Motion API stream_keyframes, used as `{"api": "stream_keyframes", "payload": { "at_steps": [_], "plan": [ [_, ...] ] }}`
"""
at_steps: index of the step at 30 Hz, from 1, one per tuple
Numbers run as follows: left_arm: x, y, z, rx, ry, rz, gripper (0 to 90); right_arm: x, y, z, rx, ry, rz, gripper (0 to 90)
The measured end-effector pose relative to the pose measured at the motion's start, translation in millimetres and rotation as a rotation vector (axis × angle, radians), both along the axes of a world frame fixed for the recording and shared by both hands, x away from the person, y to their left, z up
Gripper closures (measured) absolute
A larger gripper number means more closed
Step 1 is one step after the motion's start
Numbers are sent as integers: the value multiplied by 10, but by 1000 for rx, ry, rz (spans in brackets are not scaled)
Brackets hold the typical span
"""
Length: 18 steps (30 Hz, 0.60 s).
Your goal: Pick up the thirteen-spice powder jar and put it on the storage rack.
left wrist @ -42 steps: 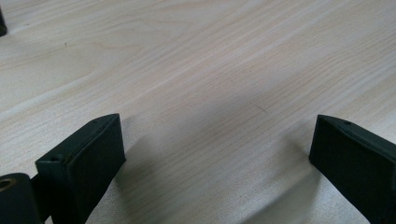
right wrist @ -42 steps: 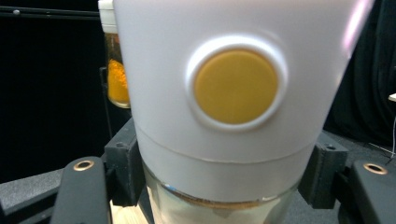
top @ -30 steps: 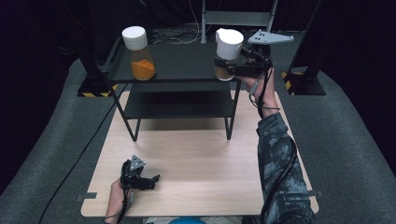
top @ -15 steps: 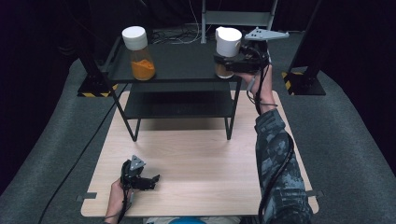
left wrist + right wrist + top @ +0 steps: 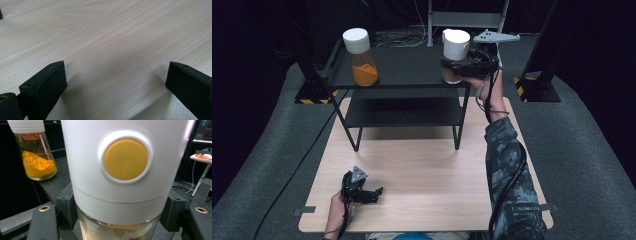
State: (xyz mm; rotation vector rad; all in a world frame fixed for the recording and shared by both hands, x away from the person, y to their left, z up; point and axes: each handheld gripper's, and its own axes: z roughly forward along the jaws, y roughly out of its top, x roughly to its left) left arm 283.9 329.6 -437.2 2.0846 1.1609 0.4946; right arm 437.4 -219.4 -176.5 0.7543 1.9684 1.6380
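Two white-capped glass spice jars stand on the top of a black shelf rack (image 5: 402, 70). The jar of orange powder (image 5: 360, 56) is at the left end. At the right end my right gripper (image 5: 451, 68) is shut on the other jar (image 5: 455, 50), gripping its glass body just under the cap. In the right gripper view that jar (image 5: 125, 170) looms close with a yellow disc on its white cap, and the orange-powder jar (image 5: 35, 152) stands behind to the left. My left gripper (image 5: 373, 194) rests low over the wooden table (image 5: 422, 170) near its front left corner, jaws open and empty (image 5: 113, 85).
The rack has a lower shelf (image 5: 404, 111) and thin black legs standing on the back of the table. Dark stands with yellow-black striped bases (image 5: 532, 92) flank the rack on the grey floor. A cable (image 5: 297, 165) trails across the floor at the left.
The right gripper and its jar have shifted slightly at the rack's right end. The left gripper has stayed where it was.
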Motion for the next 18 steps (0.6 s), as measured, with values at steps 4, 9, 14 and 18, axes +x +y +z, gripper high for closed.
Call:
{"api": "stream_keyframes", "payload": {
  "at_steps": [4,9,14,18],
  "plan": [
    [0,-1,0,1,0,-1,29,-1,-4,-1,-1,-1,2,298],
    [0,-1,0,1,0,0,29,-3,0,5,-3,-2,1,292],
    [-1,-2,0,3,-1,-2,29,-36,2,39,-28,11,-22,167],
    [-1,-4,2,4,-1,-1,29,-94,-72,64,-55,15,-17,94]
  ]
}}
